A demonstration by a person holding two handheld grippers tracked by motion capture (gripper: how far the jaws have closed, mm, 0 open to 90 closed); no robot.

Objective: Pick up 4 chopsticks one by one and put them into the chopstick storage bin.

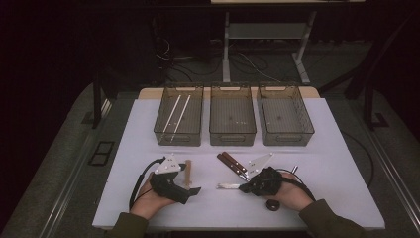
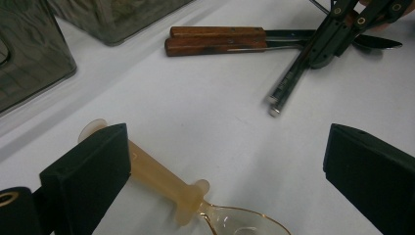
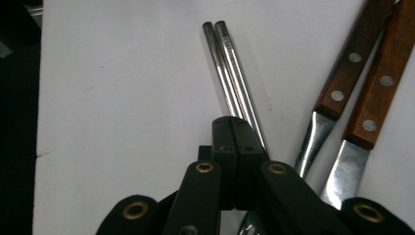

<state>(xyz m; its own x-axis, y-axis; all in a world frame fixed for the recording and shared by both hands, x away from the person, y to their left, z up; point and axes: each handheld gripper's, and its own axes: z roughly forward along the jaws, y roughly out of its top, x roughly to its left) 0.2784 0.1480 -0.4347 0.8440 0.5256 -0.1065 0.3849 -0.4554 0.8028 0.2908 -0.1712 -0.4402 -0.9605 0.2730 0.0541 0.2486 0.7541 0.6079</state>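
The white desk (image 1: 327, 168) carries everything. At its far edge, well beyond both tongs, stand three see-through bins in a row: the left bin (image 1: 161, 130) holds two pale sticks (image 1: 177, 111), while the middle bin (image 1: 233, 134) and the right bin (image 1: 287, 136) show only small specks.

The left tongs (image 1: 190, 188) rest in the person's left hand (image 1: 148, 198) near the desk's front edge. In the left gripper view their jaws stand wide apart, released, gripping nothing. Just by the left jaw in that view lies a spoon (image 2: 166, 183) with a cream-coloured handle and a clear bowl, its handle end passing behind that jaw; whether it touches the jaw I cannot tell.

The right tongs (image 1: 242, 187) sit in the right hand (image 1: 292, 193), pointing toward the left tongs. Their jaws are clenched, pads pressed together over a pair of metal chopsticks (image 3: 230, 68) that runs out ahead of the tips; whether the pads actually pinch the chopsticks I cannot tell.

Two knives (image 3: 362, 83) with brown riveted wooden handles lie side by side just beside the right tongs, their blades passing under the tongs' body. A small dark round knob (image 1: 272, 204) sits on the desk just in front of the right hand.
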